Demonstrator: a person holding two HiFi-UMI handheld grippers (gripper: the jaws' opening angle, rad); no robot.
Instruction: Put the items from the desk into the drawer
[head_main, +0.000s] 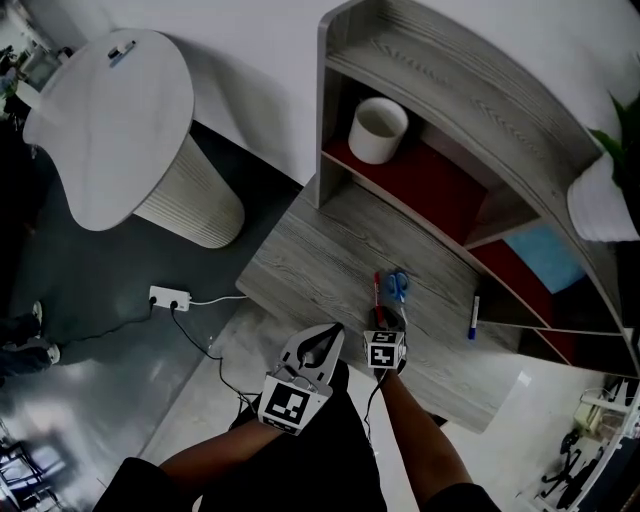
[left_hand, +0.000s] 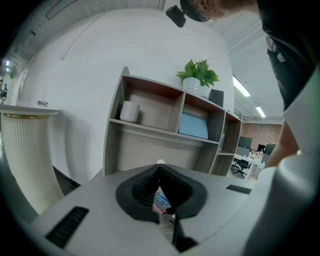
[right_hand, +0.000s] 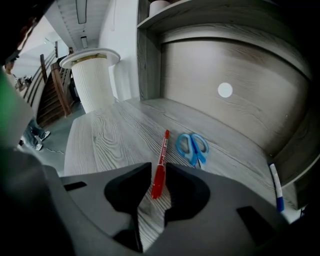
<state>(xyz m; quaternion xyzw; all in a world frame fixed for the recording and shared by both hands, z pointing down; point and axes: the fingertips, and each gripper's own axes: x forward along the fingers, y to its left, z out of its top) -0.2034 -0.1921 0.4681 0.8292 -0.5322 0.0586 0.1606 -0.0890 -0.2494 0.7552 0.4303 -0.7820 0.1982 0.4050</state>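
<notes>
The person stands at the near edge of the gray table with both arms stretched out in front, one tool in each hand.

The right arm reaches forward and down. The right gripper sits low over the table. Its jaws are narrow. The near end of the red pen lies right between them, and both jaws look like they touch it. The rest of the pen sticks out straight ahead of the jaws, flat on the table. The blue scissors lie just past the jaws and a bit to their right, close beside the pen. A pen with a blue cap lies far off to the right of the jaws, next to the shelf wall.

The left arm is bent and held closer to the body. The left gripper hangs over the near edge of the table, just left of the right gripper. It points forward at the shelf. Its jaws are pressed together at the tips and hold nothing. Far ahead of these jaws and up to the left, a white cup stands on the shelf. Higher up and to the right, a green plant sits on top.
</notes>
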